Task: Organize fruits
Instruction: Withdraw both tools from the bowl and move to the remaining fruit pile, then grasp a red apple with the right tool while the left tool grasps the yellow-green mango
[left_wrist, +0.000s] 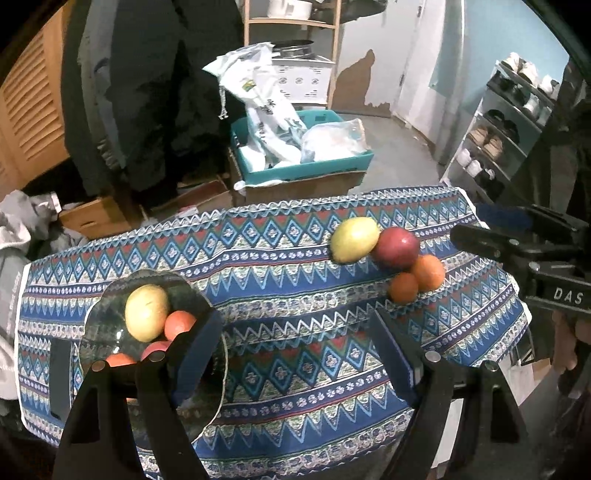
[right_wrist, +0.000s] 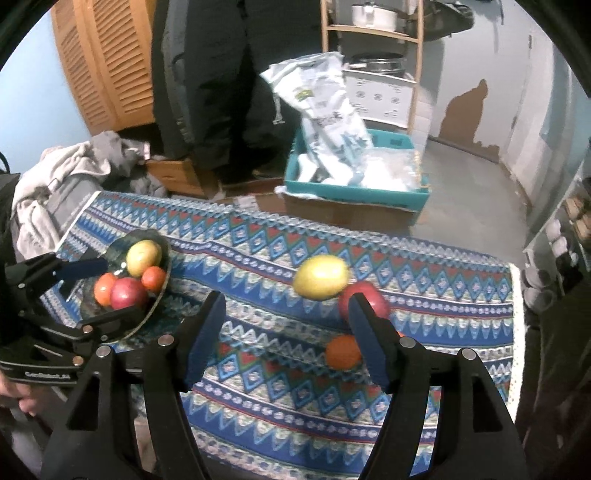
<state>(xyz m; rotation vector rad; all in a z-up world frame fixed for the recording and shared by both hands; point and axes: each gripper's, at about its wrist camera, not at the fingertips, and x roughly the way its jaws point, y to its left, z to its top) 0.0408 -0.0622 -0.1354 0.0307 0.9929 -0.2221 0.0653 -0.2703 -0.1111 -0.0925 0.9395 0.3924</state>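
Lemon (right_wrist: 321, 277) just beyond right gripper (right_wrist: 286, 332) jaws, both grippers' jaws wide apart, empty, left gripper (left_wrist: 295, 354).

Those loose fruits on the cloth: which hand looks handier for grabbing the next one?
The right gripper: it hangs open just beside the red apple and lemon. The left gripper, also open, sits over by the glass bowl.

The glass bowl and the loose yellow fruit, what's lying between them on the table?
Only bare patterned tablecloth lies between the glass bowl and the yellow fruit; both wrist views show it.
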